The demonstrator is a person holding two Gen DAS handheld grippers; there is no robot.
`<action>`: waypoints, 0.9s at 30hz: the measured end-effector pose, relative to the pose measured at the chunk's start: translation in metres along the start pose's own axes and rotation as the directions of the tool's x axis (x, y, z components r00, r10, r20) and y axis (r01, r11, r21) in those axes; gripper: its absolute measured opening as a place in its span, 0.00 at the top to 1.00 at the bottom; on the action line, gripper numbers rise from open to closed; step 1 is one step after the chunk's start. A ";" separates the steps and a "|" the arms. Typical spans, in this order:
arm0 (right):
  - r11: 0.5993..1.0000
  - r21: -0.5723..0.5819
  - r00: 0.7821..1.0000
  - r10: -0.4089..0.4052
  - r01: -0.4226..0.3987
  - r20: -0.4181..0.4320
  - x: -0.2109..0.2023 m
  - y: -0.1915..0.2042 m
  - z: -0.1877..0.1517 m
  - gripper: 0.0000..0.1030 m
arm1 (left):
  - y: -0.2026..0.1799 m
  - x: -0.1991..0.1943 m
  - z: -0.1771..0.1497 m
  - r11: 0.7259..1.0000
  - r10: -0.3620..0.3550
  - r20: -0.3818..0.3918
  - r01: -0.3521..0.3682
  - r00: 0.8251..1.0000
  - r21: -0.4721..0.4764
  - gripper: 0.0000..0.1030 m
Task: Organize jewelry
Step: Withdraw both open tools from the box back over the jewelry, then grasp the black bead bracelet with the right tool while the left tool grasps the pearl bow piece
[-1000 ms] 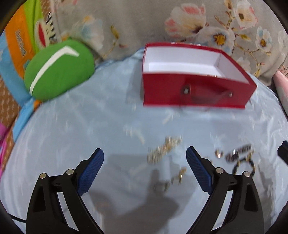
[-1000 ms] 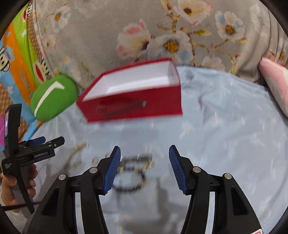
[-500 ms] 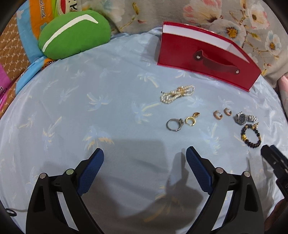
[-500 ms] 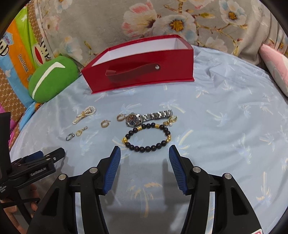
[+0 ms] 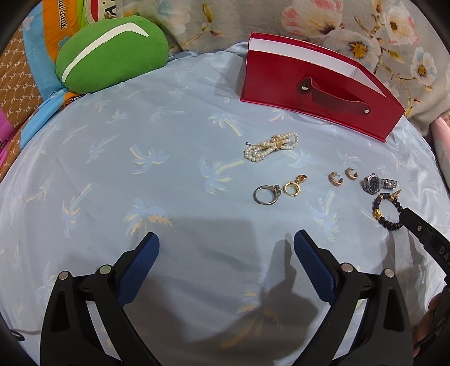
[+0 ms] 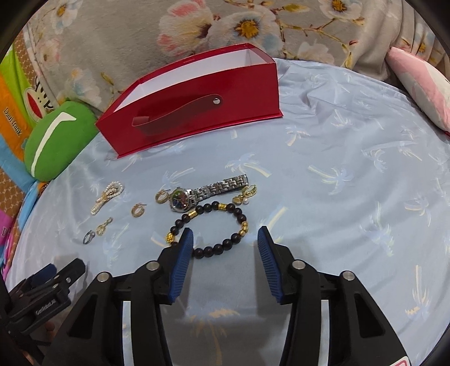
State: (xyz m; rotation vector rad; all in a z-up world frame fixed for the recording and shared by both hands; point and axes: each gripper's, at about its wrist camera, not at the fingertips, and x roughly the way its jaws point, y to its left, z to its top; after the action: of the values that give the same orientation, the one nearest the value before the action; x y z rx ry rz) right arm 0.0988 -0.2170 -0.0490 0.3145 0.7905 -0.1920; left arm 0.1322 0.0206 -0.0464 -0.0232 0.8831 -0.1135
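Observation:
An open red box with a white inside stands at the back of the blue cloth; it also shows in the right wrist view. Jewelry lies in front of it: a pearl piece, a silver ring, a gold earring, two gold hoops, a watch and a black bead bracelet. My left gripper is open and empty, short of the ring. My right gripper is open, its fingertips on either side of the bracelet's near edge.
A green cushion lies at the back left. A flowered grey blanket runs behind the box. A pink pillow sits at the right edge. The blue palm-print cloth covers the surface.
Both grippers have drawn back and lowered, so the jewelry now lies ahead of them. The right gripper has closed in on the bead bracelet. Both stay open.

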 end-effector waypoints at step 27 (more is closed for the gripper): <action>0.998 0.014 0.998 -0.057 0.058 -0.033 0.011 -0.014 0.007 0.93 | 0.001 0.017 0.071 0.999 -0.029 -0.023 0.030 0.999 0.044 0.09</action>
State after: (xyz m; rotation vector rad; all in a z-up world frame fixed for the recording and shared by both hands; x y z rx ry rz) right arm 0.1073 -0.2327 -0.0556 0.3103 0.8313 -0.2474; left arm 0.1978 0.0183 -0.0139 0.0062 0.9022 -0.1616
